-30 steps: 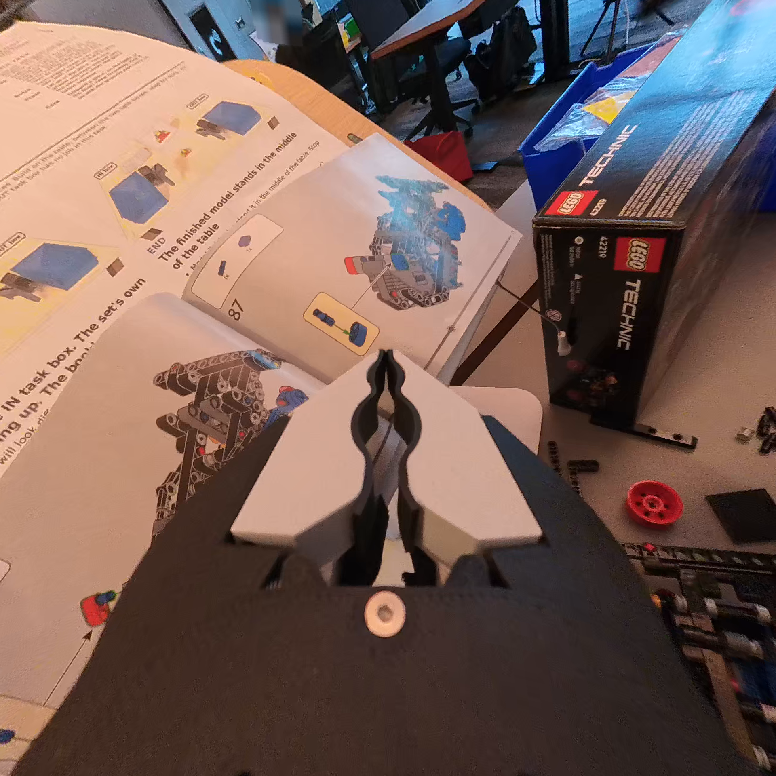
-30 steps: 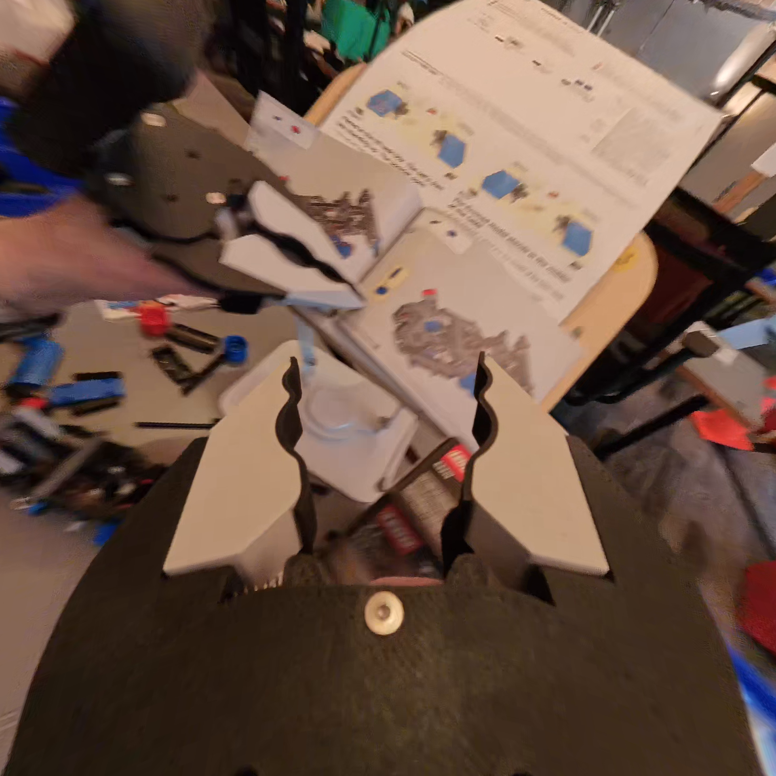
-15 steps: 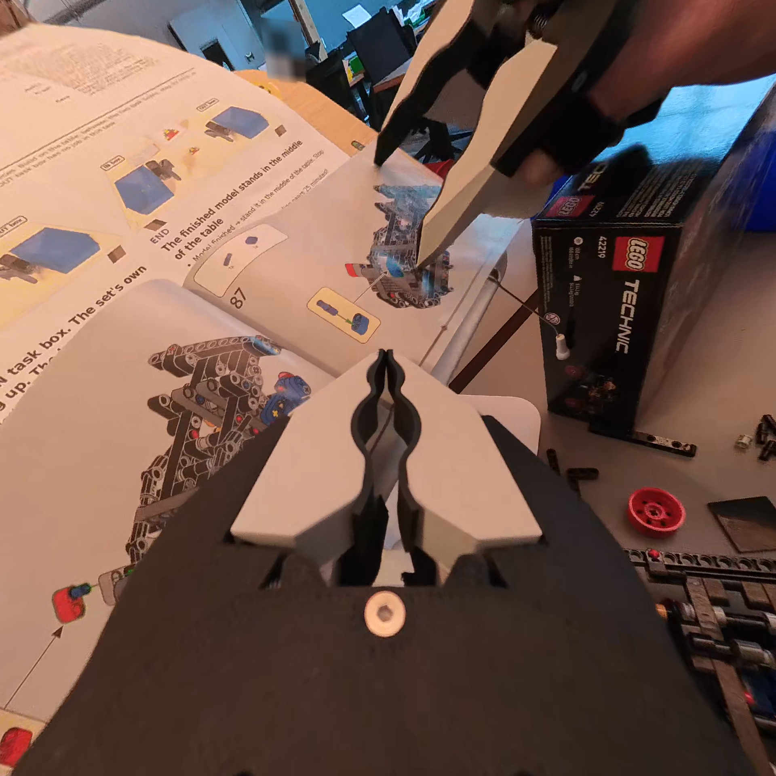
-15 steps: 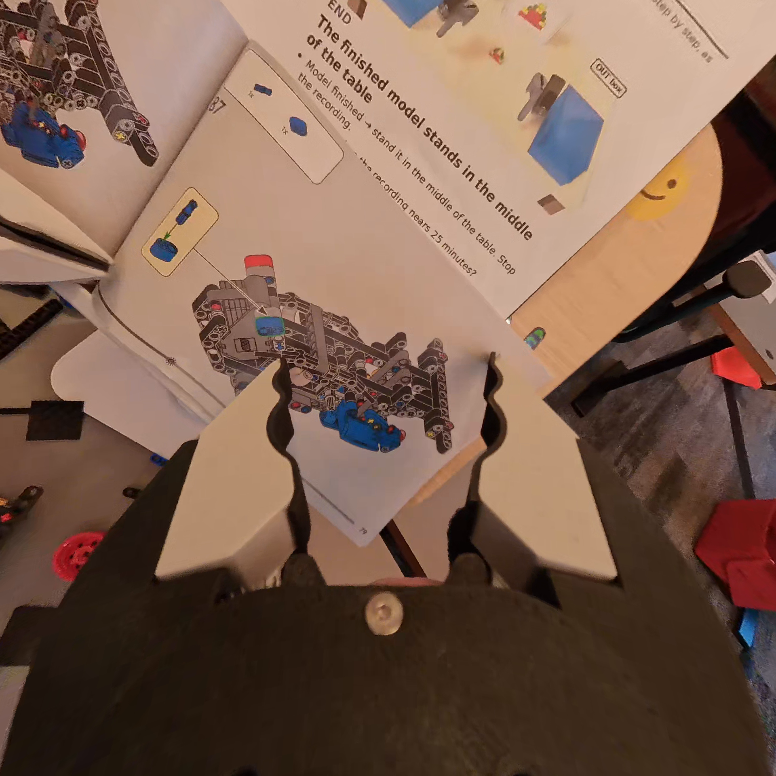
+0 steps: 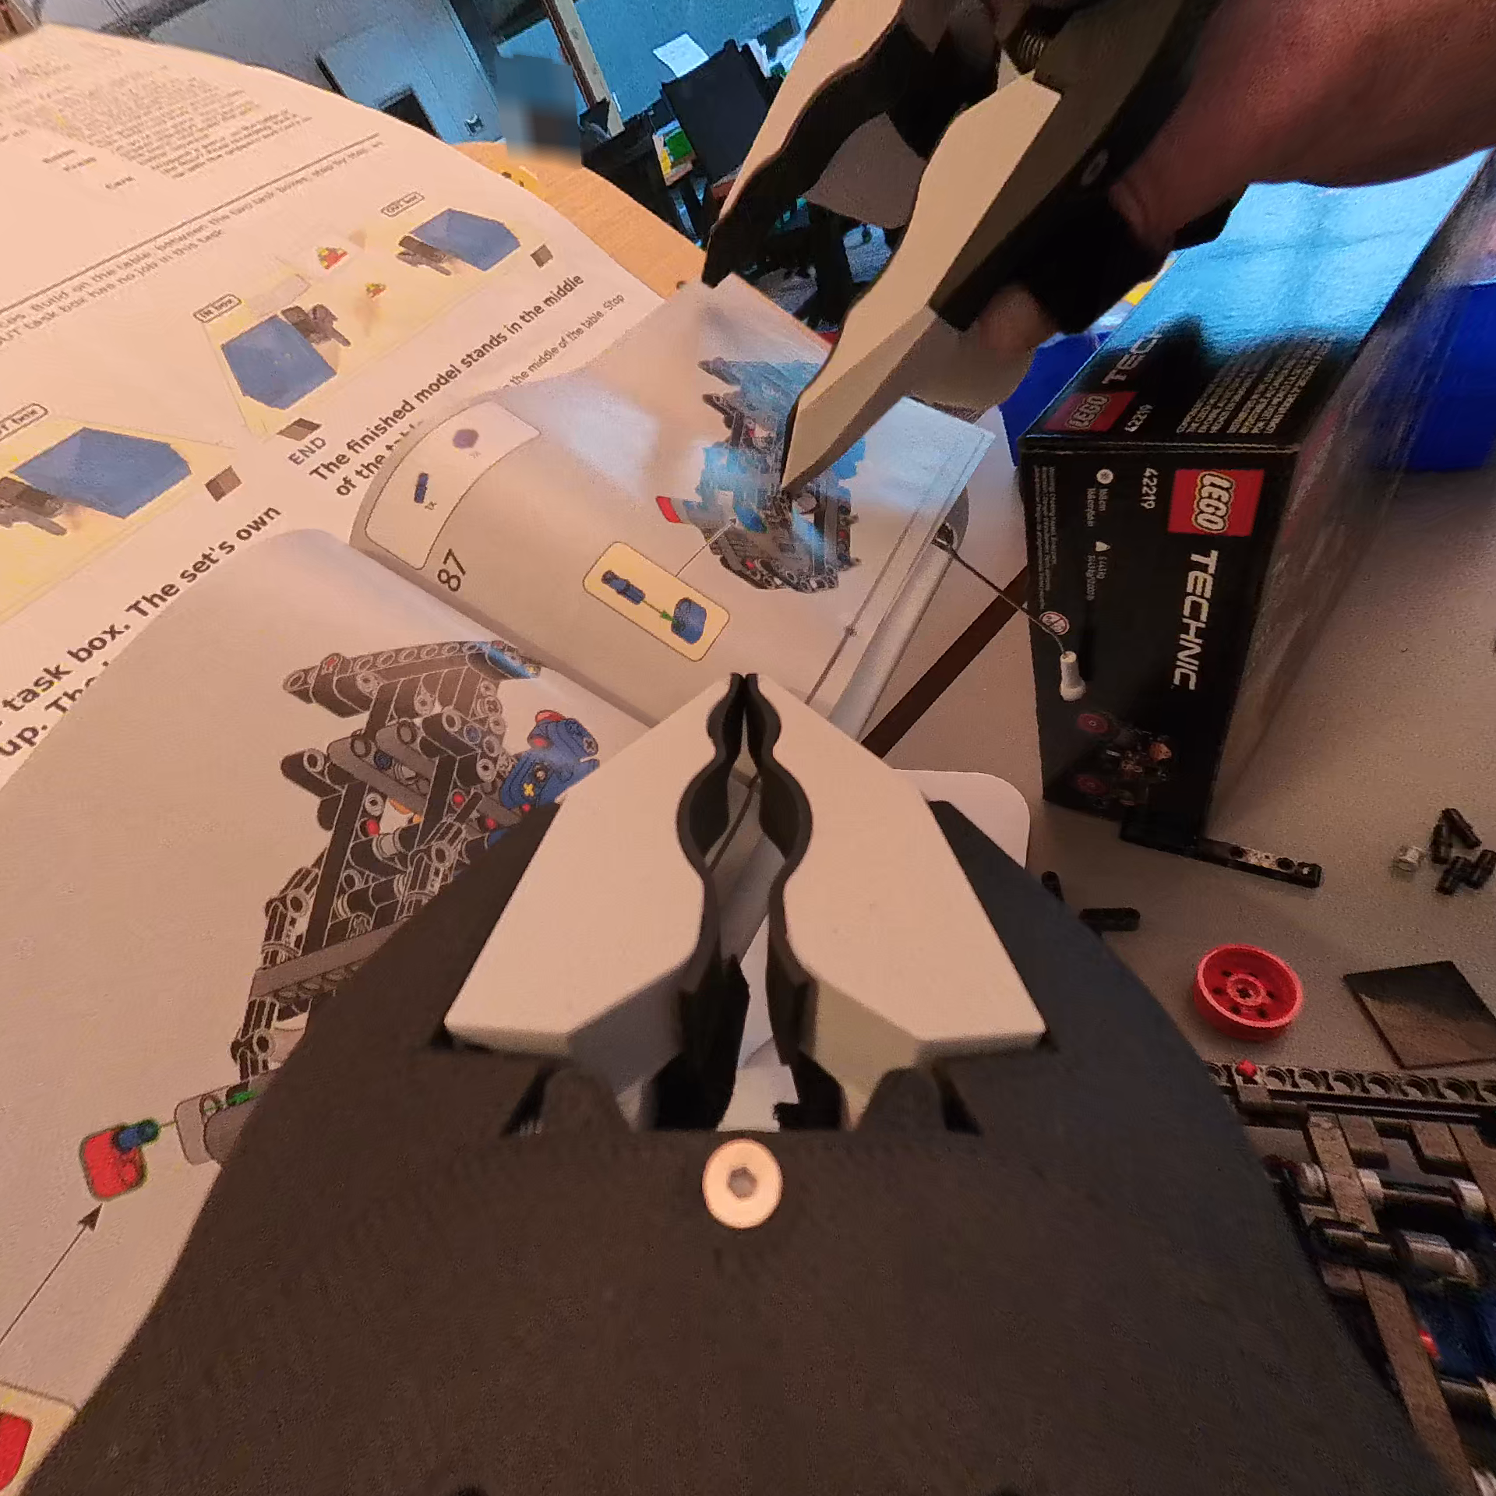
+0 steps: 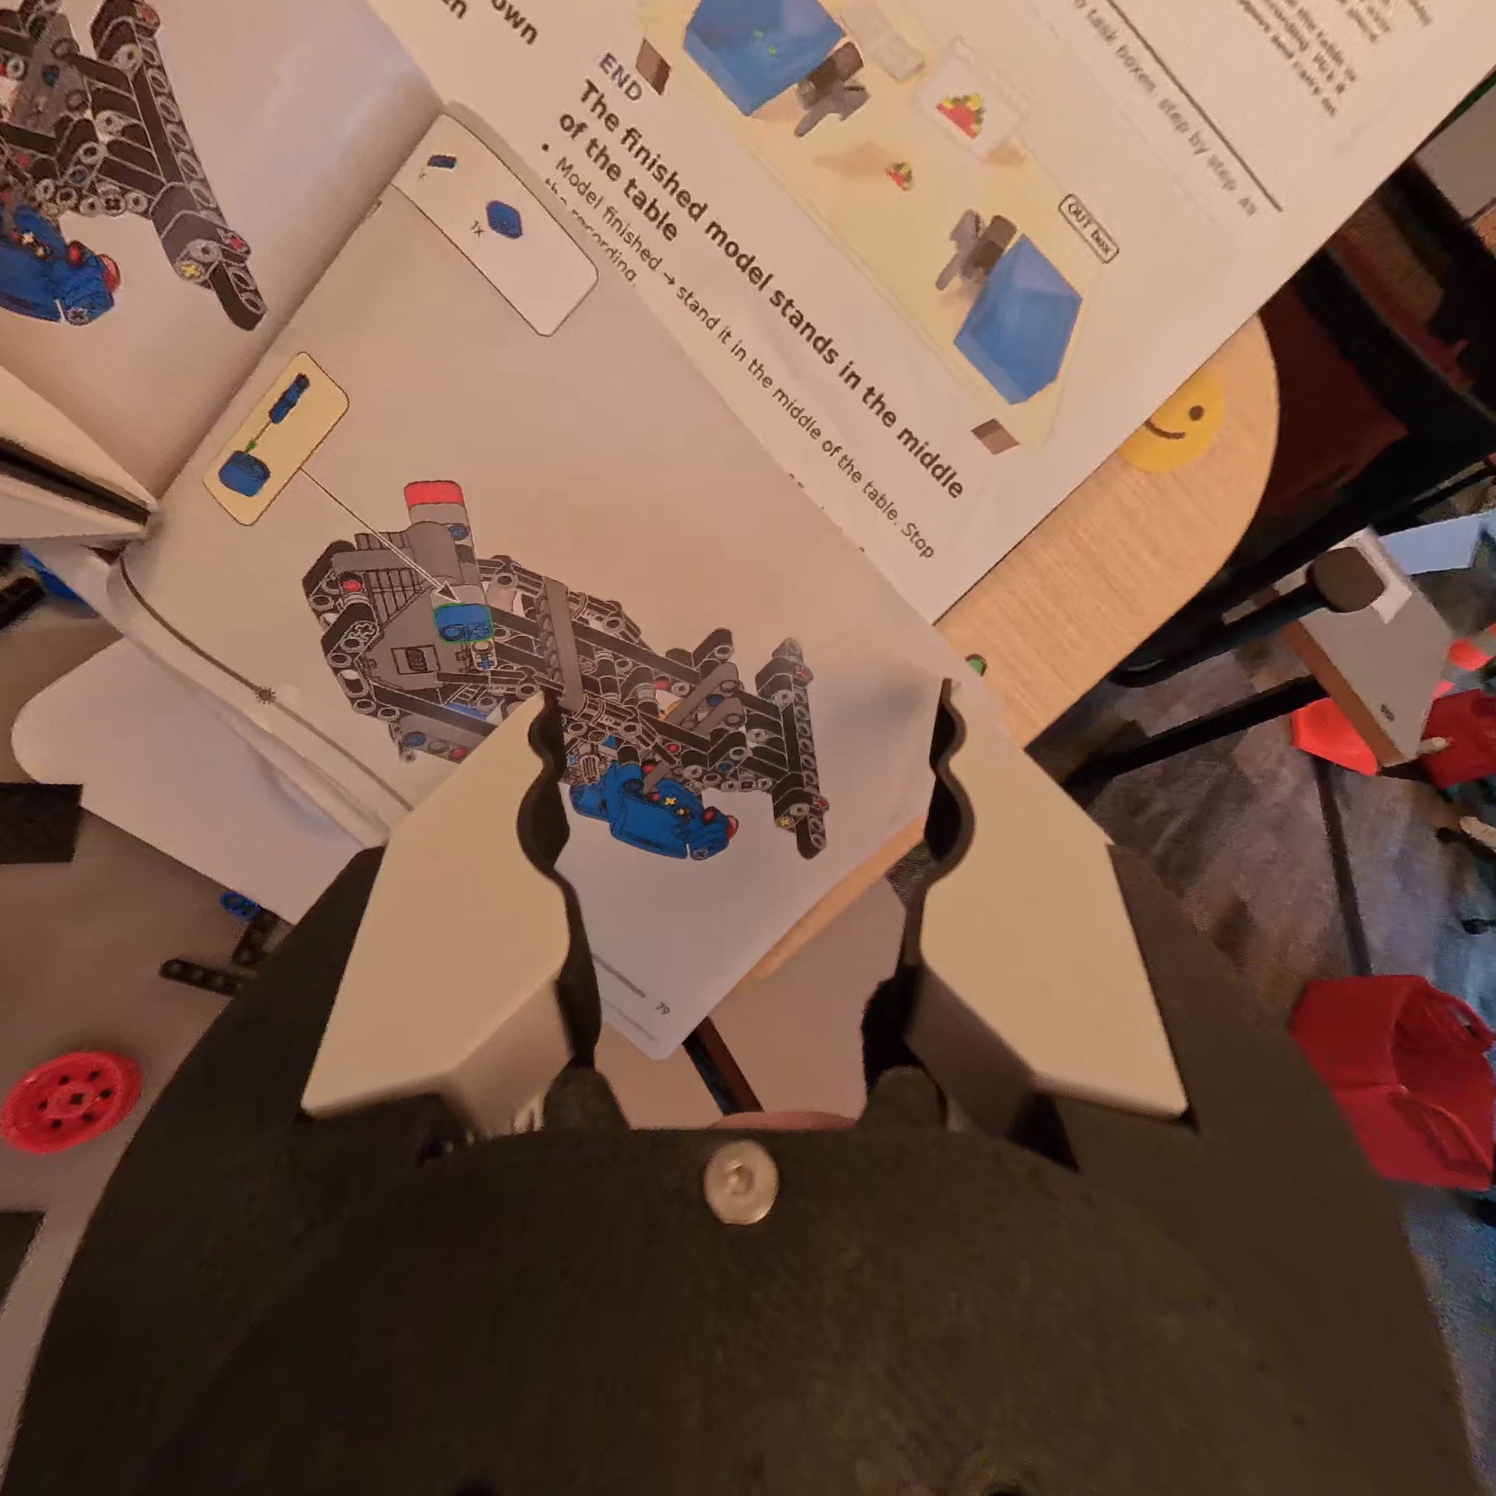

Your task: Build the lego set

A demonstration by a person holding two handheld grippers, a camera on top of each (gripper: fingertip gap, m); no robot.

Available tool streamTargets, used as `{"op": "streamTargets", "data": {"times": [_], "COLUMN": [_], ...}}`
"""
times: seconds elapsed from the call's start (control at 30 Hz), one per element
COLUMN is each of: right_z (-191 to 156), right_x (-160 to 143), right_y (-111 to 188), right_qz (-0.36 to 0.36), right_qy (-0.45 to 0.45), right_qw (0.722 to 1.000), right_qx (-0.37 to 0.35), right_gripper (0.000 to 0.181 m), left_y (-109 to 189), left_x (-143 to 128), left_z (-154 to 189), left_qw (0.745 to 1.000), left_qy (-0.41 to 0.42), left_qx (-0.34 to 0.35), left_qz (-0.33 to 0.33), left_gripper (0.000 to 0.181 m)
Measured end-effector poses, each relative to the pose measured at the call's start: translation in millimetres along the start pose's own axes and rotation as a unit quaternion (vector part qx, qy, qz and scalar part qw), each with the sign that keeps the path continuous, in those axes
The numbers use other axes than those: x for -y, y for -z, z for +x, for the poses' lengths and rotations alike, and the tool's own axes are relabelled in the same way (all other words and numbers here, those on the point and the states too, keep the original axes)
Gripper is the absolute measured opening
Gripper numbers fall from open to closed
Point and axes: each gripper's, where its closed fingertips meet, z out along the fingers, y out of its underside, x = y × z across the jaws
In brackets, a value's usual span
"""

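Grey, wavy-edged fingers of the left gripper (image 5: 743, 688) are pressed together at the tips with nothing visibly between them; they sit low over the open glossy instruction booklet (image 5: 518, 583), which rests on a white stand (image 6: 162, 777) on the pale grey table (image 5: 1360, 728); the right gripper (image 6: 741, 712) has its jaws spread wide and empty, hanging above the booklet's right-hand page; in the left wrist view one of its fingertips (image 5: 797, 478) comes down right at the printed model on that page, though contact cannot be confirmed; a person's hand (image 5: 1311, 89) grips its body. Behind the booklet lies a large white printed sheet with blue box pictures (image 6: 890, 162), on a light wooden round tabletop (image 6: 1133, 518). Near the booklet's right edge stands the black cardboard set box (image 5: 1198, 583); in front of it lie a red plastic wheel hub (image 5: 1248, 989), a thin black square tile (image 5: 1425, 1012), a long black holed beam (image 5: 1230, 856) and small black pins (image 5: 1461, 850); the partly built black-and-grey model frame (image 5: 1392, 1198) lies at the lower right in the left wrist view.
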Motion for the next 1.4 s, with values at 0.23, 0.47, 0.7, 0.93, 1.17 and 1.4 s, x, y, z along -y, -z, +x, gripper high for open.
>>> {"op": "streamTargets", "data": {"times": [0.23,0.47,0.7,0.93,1.17,1.4], "right_z": [-6.1,-21.5,-29.0,-42.3,-54.8,-67.5], "right_x": [-1.3,2.5,9.4,24.4,41.2,74.5], "right_y": [-3.0,-3.4,15.4,37.2,47.4,62.0], "right_qz": [0.005,0.013,0.025,0.035,0.034,0.091], "right_qy": [-0.009,0.015,0.019,-0.015,-0.049,-0.045], "right_qw": [1.000,0.999,0.997,0.991,0.985,0.980], "right_qx": [0.026,0.047,0.071,0.128,0.163,0.170], "right_gripper": [0.075,0.046,0.020,0.002,0.003,0.049], "left_y": [-0.8,-2.1,-3.0,2.4,2.0,12.5], "left_x": [0.9,0.1,-1.1,14.3,27.4,29.3], "left_z": [-0.9,-1.3,0.0,4.1,18.6,-2.6], "left_qw": [1.000,1.000,1.000,0.997,0.986,0.976], "left_qy": [0.000,-0.002,-0.004,-0.063,-0.154,-0.160], "left_qx": [-0.001,-0.001,-0.006,0.012,0.038,0.136], "left_qz": [0.006,0.003,-0.003,0.037,0.051,0.055], "left_gripper": [0.000,0.000,0.000,0.020,0.063,0.031]}}
